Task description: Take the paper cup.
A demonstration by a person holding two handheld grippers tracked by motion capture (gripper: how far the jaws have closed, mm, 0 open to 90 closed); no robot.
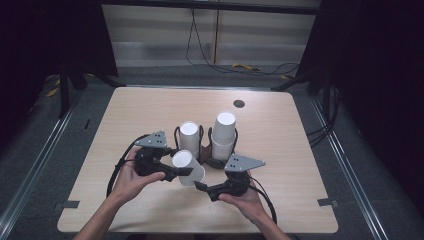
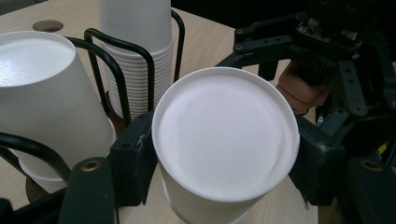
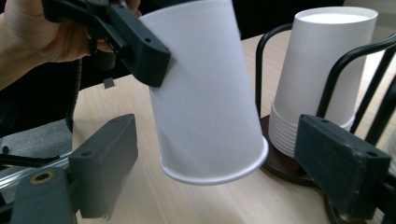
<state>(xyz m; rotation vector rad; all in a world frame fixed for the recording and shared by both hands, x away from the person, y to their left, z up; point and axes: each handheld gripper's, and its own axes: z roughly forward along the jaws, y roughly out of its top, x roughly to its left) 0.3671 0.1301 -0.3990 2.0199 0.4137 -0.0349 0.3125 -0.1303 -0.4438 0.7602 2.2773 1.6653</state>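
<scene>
My left gripper [image 1: 176, 170] is shut on a white paper cup [image 1: 189, 169], held upside down and tilted above the table near the front of the holders. In the left gripper view its black pads [image 2: 133, 163] press both sides of the cup [image 2: 224, 135] just under its flat bottom. My right gripper [image 1: 201, 186] is open at the cup's rim. The right gripper view has its jaws standing wide on either side of the cup [image 3: 205, 102], apart from it. Two stacks of upturned cups [image 1: 189, 136] [image 1: 224, 131] stand in black wire holders behind.
The wire holder [image 2: 123, 70] rods and brown base [image 3: 280, 165] lie close behind the held cup. A round hole [image 1: 239, 104] sits in the wooden table [image 1: 300, 150] at the back. Cables trail on the floor beyond the far edge.
</scene>
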